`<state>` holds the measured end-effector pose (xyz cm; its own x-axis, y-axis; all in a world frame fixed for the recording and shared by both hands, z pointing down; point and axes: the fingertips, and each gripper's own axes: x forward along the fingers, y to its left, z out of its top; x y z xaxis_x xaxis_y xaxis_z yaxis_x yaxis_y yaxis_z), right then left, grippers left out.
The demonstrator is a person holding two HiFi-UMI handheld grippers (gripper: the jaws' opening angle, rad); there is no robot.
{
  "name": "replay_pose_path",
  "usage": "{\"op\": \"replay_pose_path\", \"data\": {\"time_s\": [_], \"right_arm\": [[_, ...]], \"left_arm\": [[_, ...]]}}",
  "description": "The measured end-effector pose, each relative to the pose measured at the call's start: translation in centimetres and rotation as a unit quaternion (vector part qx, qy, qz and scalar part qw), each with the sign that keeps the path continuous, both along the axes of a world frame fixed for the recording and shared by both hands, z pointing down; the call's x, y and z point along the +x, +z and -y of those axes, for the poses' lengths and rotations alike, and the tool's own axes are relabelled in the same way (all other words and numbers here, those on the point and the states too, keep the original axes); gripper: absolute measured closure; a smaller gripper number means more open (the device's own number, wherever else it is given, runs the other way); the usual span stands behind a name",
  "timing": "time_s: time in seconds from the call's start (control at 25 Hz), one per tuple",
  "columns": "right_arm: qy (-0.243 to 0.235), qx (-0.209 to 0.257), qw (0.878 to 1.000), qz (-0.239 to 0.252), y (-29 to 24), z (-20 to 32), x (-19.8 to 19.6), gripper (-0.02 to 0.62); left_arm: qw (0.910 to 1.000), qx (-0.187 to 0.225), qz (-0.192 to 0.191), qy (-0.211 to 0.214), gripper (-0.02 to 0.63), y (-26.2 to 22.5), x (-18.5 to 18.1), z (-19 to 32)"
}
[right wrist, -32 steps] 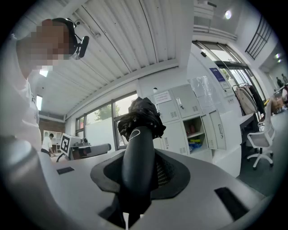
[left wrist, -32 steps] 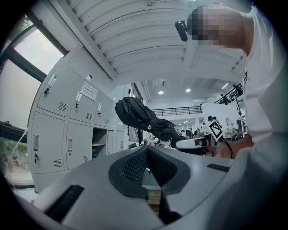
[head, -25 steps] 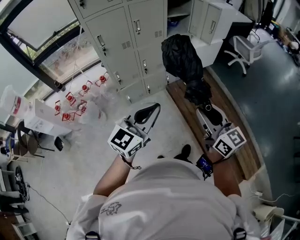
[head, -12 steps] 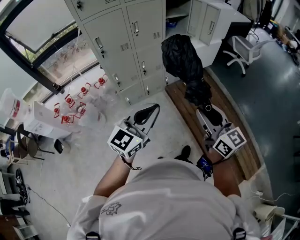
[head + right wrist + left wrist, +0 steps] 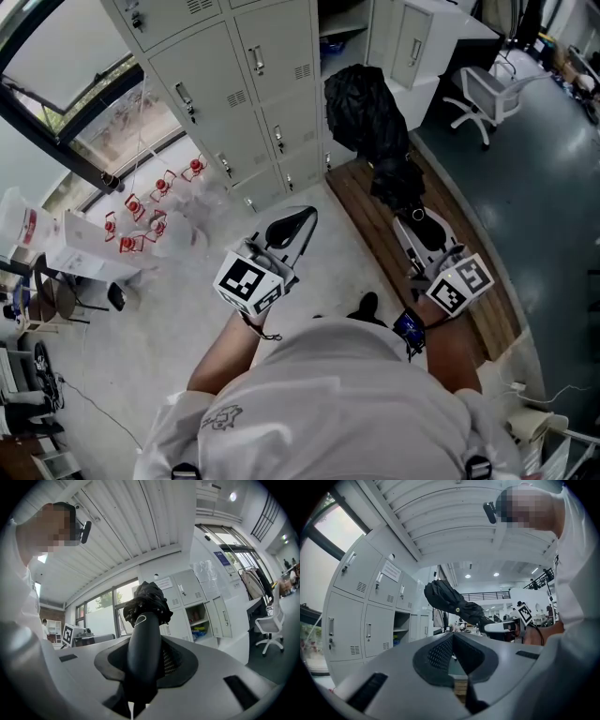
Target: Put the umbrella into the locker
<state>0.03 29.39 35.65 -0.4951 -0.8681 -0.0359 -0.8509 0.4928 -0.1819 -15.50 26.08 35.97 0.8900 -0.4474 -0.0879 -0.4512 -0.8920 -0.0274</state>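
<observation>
The black folded umbrella [image 5: 361,108] sticks out ahead of my right gripper [image 5: 412,217], which is shut on its thick black handle [image 5: 143,644]; the bunched canopy [image 5: 147,599] rises past the jaws. From the left gripper view the umbrella [image 5: 450,597] hangs level at the right. My left gripper [image 5: 292,225] is held beside it, shut and with nothing in it, its pads [image 5: 440,651] meeting at the tip. Grey lockers [image 5: 234,84] stand ahead. One compartment [image 5: 339,23] is open, its door [image 5: 403,42] swung aside, and small items lie on its shelf [image 5: 199,618].
A brown wooden strip [image 5: 450,281] runs along the floor on the right, under the right gripper. A white office chair [image 5: 492,94] stands at the far right. Several red objects [image 5: 141,211] lie on the pale floor by the window at the left. The person's shoe [image 5: 364,305] shows below.
The lockers and the floor have slid a little in the head view as the person moves along. Both grippers keep their pose and grip, and the umbrella stays in the right one.
</observation>
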Motion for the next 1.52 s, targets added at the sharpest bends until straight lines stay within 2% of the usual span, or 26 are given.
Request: {"op": "replay_pose_path", "data": {"time_s": [0.24,0.68,1.0,1.52], "right_arm": [[-0.004,0.0,1.0,0.002,0.4,1.6,4.4,0.443],[-0.036,0.003,0.999,-0.003,-0.1,5.4,14.3,0.443],[-0.053,0.004,0.999,0.006,0.0,6.6,18.0,0.443],[-0.057,-0.005,0.998,0.022,0.3,10.6,18.8,0.443]], "left_arm": [[1.0,-0.001,0.006,-0.004,0.595,0.2,4.4,1.8],[0.9998,0.005,0.005,-0.021,0.595,-0.9,15.0,5.0],[0.9993,0.002,0.011,-0.035,0.595,-0.4,18.5,5.4],[0.9993,0.005,-0.007,-0.035,0.595,-0.8,19.8,9.8]]}}
